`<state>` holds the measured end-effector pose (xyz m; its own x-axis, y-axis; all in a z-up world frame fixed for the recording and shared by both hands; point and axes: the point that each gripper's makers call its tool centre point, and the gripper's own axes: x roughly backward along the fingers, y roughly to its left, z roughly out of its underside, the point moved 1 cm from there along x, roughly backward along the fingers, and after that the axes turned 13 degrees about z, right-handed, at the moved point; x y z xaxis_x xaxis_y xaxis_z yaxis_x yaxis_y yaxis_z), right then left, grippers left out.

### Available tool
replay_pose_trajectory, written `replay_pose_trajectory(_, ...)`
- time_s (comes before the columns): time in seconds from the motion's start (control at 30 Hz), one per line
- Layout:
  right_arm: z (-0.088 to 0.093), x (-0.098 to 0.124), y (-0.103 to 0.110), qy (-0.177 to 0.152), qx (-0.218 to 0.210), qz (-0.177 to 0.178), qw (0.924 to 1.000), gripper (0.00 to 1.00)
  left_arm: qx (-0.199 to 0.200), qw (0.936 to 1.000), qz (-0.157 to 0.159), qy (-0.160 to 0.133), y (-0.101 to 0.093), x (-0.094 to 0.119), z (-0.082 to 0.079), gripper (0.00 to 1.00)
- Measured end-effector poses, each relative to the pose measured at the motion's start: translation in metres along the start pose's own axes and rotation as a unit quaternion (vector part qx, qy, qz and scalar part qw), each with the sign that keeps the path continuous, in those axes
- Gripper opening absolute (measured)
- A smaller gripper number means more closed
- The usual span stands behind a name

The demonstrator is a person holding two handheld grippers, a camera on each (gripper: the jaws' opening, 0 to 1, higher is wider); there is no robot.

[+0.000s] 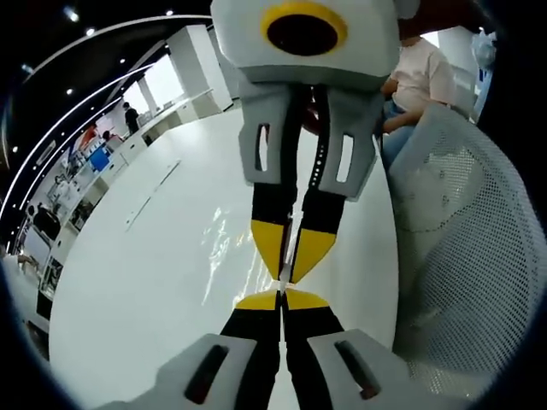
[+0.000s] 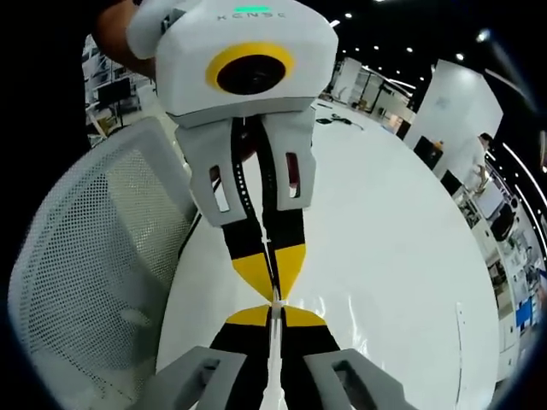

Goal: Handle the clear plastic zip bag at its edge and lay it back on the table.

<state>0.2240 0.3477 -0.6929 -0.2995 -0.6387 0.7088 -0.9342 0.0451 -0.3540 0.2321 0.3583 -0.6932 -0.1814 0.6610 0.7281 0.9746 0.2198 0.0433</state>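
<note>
The clear plastic zip bag (image 1: 229, 243) shows as faint glints over the white table (image 1: 145, 256), and its thin edge (image 2: 275, 350) runs up between my right jaws. My left gripper (image 1: 282, 299) rises from the bottom of the left gripper view, its yellow tips pressed together on the bag's edge. My right gripper (image 1: 291, 260) faces it from above, tips almost touching, also shut on that edge. In the right gripper view my right gripper (image 2: 275, 314) meets the left gripper (image 2: 272, 278) tip to tip. Most of the bag is hard to make out.
A white mesh chair (image 1: 461, 239) (image 2: 94, 248) stands at the table's edge beside both grippers. A person in a light shirt (image 1: 419, 77) sits behind it. Counters and shelves (image 1: 77, 179) line the far wall. A small dark object (image 2: 340, 120) lies far across the table.
</note>
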Motion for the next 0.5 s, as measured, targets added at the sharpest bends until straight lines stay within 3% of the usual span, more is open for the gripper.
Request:
replay_pose_trajectory(0.4, 0.0076, 0.0042, 0.0018, 0.01, 0.009, -0.002, 0.9999, 0.0, -0.002, 1.0, 0.003, 0.005, -0.0034, -0.0006, 0.0027, 0.0)
replay_pose_trajectory(0.5, 0.0081, 0.0047, 0.0028, 0.012, 0.009, -0.003, 0.9999, 0.0, 0.015, 0.9998, 0.009, 0.002, -0.0055, -0.0019, 0.0037, 0.0)
